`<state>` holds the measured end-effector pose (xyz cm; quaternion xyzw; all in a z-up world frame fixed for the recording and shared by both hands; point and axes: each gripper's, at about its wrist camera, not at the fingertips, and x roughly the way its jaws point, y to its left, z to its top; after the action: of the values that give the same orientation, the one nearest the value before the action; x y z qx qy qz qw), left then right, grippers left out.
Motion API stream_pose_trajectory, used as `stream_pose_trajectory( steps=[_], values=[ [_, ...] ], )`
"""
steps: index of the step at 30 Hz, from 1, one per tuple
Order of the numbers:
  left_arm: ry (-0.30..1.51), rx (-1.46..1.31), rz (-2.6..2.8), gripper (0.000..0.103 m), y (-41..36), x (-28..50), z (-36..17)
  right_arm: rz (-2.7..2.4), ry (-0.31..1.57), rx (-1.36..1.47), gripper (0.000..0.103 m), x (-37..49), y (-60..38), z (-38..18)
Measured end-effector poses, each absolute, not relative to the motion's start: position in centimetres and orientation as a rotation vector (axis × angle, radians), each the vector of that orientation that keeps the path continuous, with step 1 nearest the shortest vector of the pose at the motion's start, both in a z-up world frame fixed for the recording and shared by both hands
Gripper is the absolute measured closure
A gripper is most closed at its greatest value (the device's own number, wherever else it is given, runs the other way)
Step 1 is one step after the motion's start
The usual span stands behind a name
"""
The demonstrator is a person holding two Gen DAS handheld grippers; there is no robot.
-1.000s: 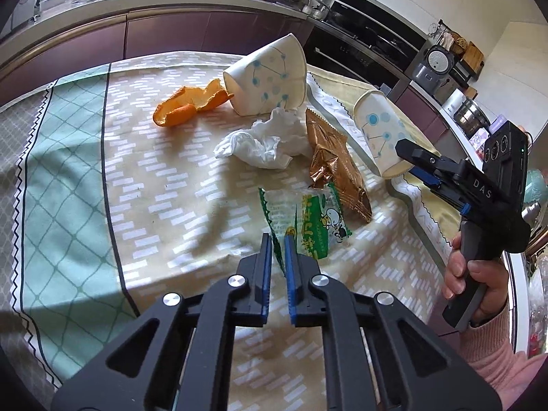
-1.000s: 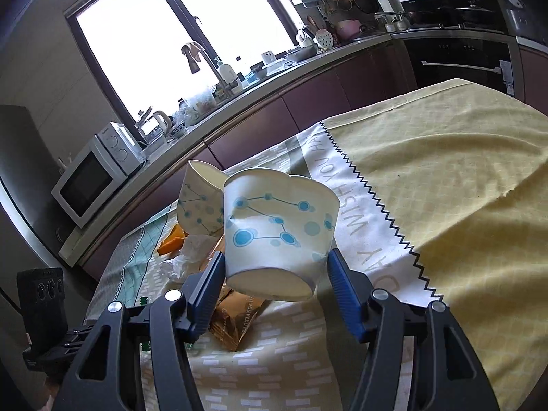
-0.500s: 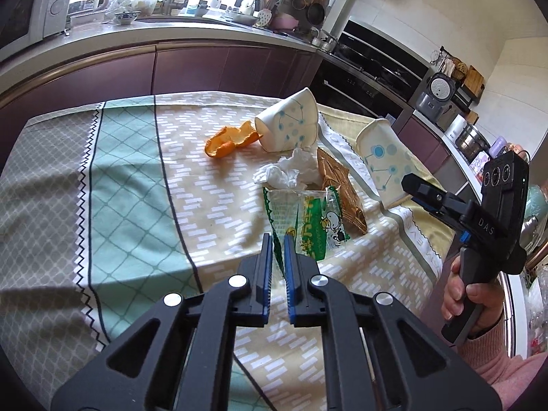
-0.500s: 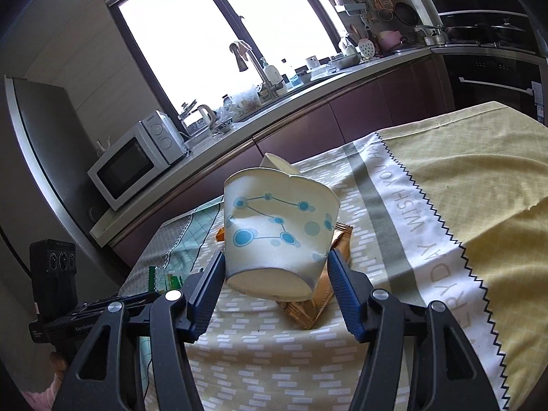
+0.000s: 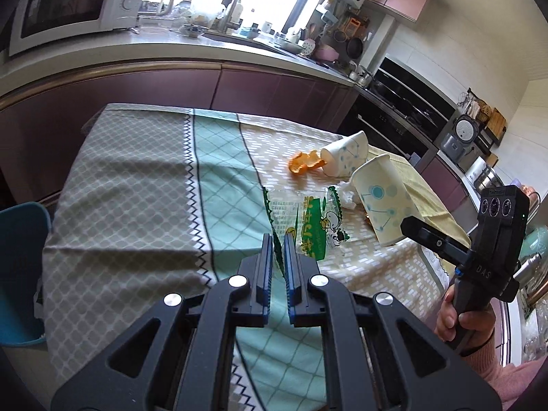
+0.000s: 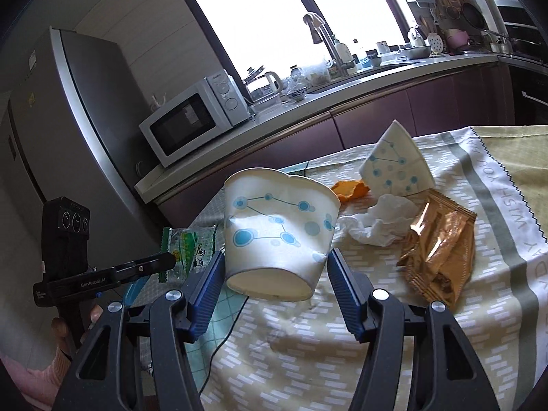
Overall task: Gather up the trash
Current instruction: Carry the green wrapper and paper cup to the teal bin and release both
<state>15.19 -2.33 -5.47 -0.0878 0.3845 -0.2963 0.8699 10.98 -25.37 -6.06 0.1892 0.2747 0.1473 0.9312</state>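
Pinching green wrapper in left tongs, paper cup in right tongs, both above tablecloth.

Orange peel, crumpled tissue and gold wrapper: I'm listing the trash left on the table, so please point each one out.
Orange peel [image 5: 303, 164], left wrist view, middle of the curled rind.
Crumpled tissue [image 6: 380, 221], right wrist view, its white centre folds.
Gold wrapper [image 6: 440, 245], right wrist view, shiny creased front.

On the tabletop: tissue lying between tipped paper cup behind and snack wrapper to its right; orange peel sitting just left of that cup.
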Motion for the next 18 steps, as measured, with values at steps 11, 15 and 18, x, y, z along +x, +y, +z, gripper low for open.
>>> stream_pose_trajectory(
  steps=[11,15,18],
  values=[
    [0.750,-0.250,-0.400,0.096,9.1,13.6,-4.4,0.506,0.599,0.297,0.044,14.5,-16.3,-4.8],
    [0.741,-0.278,-0.309,0.096,13.7,13.1,-4.6,0.577,0.619,0.251,0.044,15.9,-12.6,-4.4],
    [0.739,-0.303,-0.249,0.096,17.0,12.9,-5.0,0.628,0.634,0.216,0.044,16.9,-9.8,-4.1]
  ],
)
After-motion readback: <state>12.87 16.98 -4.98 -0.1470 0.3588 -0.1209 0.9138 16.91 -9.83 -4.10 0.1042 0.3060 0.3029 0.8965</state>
